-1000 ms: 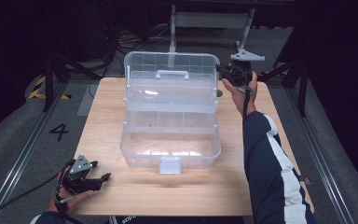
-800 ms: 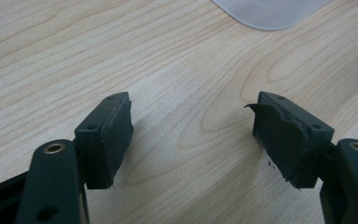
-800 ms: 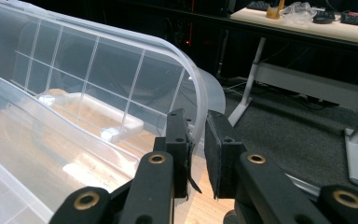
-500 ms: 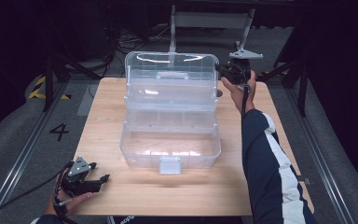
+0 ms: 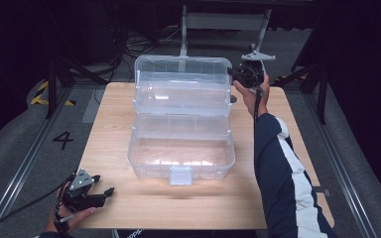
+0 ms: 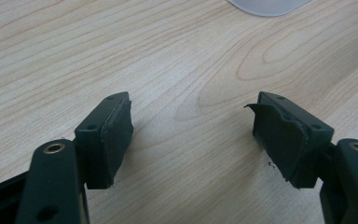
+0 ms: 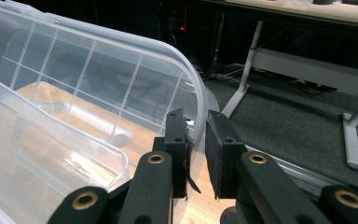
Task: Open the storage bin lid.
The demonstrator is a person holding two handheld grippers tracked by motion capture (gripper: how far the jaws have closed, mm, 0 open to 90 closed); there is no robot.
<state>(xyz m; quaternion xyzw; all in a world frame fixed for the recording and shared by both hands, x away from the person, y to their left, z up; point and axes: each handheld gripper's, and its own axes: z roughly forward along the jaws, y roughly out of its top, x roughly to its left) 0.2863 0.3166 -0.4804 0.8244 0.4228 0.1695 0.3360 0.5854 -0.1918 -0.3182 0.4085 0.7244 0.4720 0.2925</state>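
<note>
- The clear plastic box (image 5: pixel 181 126) sits mid-table, its lid (image 7: pixel 121 79) upright at the far side
- The right gripper (image 7: pixel 196 140) is clamped narrowly on the lid's rim; the thin, slick edge could slip out and the lid drop
- The left gripper (image 6: pixel 193 135) rests half-open and empty on the table (image 6: pixel 168 56), so the box could slide

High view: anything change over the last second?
Nothing visibly changed. The right tongs stay clamped on the rim of the clear plastic tiered storage box's raised lid; the left tongs rest open on the light wooden table.
</note>
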